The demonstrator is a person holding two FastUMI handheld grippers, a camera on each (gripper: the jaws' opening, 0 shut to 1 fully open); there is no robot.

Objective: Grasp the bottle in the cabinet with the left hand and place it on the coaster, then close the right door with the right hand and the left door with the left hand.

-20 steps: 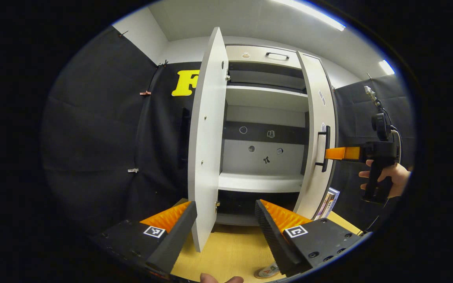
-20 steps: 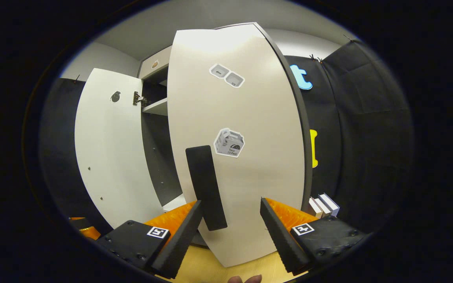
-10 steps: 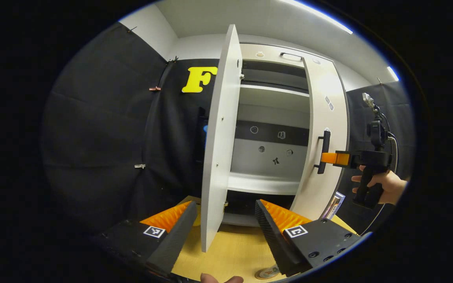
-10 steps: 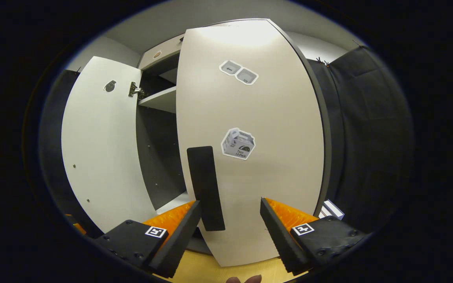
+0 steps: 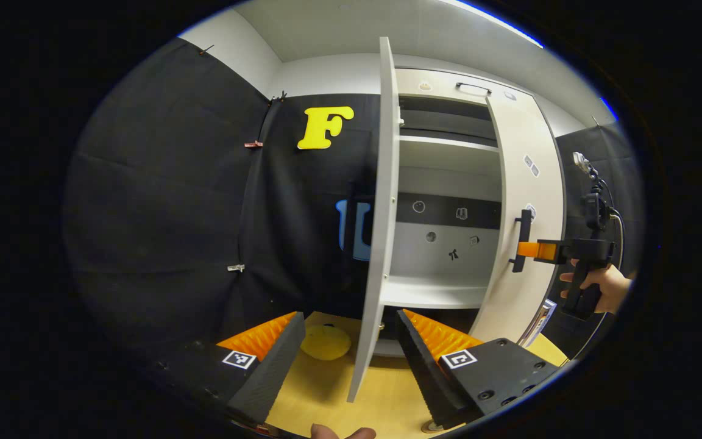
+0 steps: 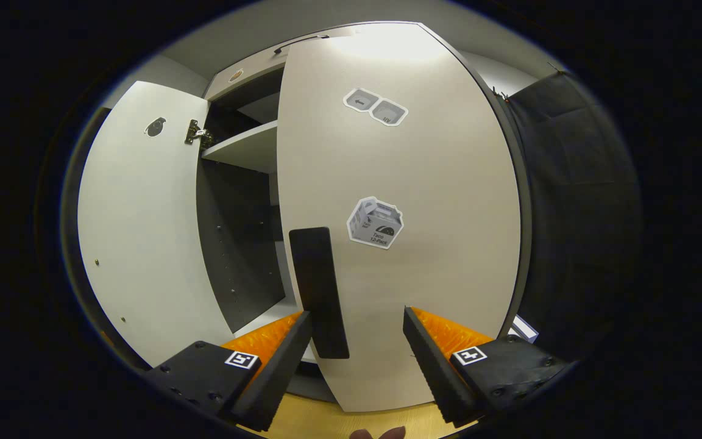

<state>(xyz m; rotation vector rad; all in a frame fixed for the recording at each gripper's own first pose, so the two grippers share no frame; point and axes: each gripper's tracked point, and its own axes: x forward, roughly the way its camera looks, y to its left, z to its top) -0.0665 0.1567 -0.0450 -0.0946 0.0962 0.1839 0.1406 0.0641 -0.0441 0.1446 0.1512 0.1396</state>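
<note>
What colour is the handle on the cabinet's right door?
Black. The handle is a plain vertical bar on the pale right door, best seen in the right gripper view.

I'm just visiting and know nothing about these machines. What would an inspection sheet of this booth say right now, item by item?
Surface: light wooden tabletop under the cabinet.
Job's things: tall white cabinet, empty shelves; white left door swung wide, seen edge-on; white right door partly closed, with black bar handle. Bottle and coaster: a round edge shows at the left gripper view's bottom; cannot tell what it is.
Clutter: flat yellow round item on the table; books beside the cabinet.
Grippers: left gripper open, straddling the left door's edge; right gripper open at the handle, held by a hand.
Cables: black cable on the right gripper.
Surroundings: black cloth walls, ceiling lights.
</note>
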